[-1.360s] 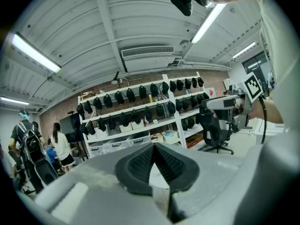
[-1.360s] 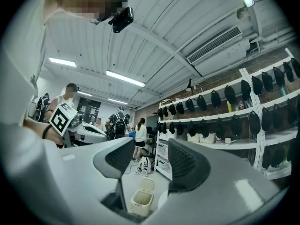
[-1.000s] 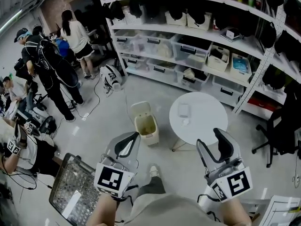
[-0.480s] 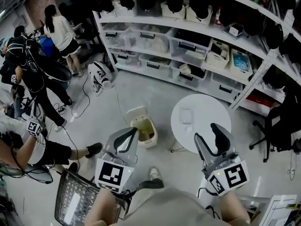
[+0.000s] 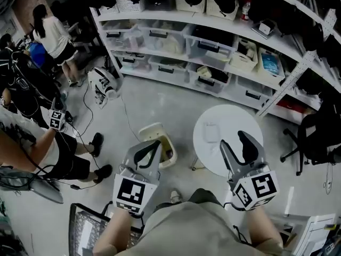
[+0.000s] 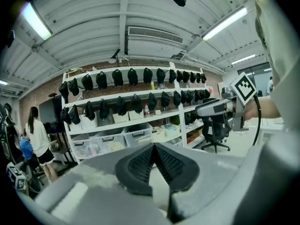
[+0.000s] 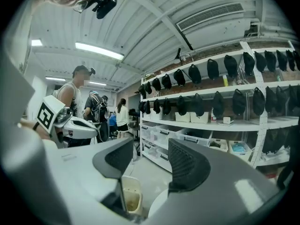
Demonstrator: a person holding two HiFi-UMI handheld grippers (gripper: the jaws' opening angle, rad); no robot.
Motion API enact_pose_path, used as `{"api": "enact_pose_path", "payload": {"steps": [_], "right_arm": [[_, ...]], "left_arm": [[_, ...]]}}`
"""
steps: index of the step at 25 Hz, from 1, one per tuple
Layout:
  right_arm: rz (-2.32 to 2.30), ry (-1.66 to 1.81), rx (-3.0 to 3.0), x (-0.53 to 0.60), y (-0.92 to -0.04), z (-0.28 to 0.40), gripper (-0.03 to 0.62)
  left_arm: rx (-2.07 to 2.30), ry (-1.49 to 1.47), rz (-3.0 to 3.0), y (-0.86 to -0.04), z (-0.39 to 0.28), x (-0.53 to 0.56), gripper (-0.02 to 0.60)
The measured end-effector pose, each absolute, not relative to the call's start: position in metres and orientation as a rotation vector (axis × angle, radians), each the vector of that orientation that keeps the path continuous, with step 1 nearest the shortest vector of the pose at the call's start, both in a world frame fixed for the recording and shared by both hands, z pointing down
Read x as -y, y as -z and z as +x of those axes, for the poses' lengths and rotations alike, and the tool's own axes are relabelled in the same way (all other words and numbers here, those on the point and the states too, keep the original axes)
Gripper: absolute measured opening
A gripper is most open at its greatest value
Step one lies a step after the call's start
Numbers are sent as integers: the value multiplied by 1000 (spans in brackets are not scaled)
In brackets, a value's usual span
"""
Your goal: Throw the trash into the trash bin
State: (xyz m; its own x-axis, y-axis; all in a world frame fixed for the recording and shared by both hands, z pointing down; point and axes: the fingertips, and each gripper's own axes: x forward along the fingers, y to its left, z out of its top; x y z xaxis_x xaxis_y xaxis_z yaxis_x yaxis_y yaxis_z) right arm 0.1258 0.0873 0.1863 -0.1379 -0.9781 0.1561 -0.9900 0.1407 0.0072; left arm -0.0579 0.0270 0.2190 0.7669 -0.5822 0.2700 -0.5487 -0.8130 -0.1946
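The cream trash bin (image 5: 166,144) stands on the floor with its lid (image 5: 149,130) up, left of the round white table (image 5: 234,120). A small white piece of trash (image 5: 210,133) lies on the table. My left gripper (image 5: 150,152) hangs over the bin's near side, shut with nothing in it; its pads meet at the tip in the left gripper view (image 6: 153,146). My right gripper (image 5: 238,147) is over the table's near edge, open and empty. In the right gripper view the bin (image 7: 129,198) shows below the right gripper (image 7: 150,156).
Long white shelves (image 5: 213,33) with storage boxes run along the back. Several people (image 5: 50,36) stand or sit at the left among floor cables. A wire basket (image 5: 88,231) is at the bottom left, a black office chair (image 5: 314,137) at the right.
Both grippers have moved forward and down towards the bin and table; the left jaws now overlap the bin and the right jaws the table edge. The jaws' states are unchanged.
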Motion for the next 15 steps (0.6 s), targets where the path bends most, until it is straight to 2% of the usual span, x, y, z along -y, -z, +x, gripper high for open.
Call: {"api": "enact_pose_path", "payload": {"steps": [15], "right_arm": [[1989, -506, 2142, 3, -292, 227, 240]], "left_arm": [[-959, 693, -2956, -283, 36, 40, 2]]}}
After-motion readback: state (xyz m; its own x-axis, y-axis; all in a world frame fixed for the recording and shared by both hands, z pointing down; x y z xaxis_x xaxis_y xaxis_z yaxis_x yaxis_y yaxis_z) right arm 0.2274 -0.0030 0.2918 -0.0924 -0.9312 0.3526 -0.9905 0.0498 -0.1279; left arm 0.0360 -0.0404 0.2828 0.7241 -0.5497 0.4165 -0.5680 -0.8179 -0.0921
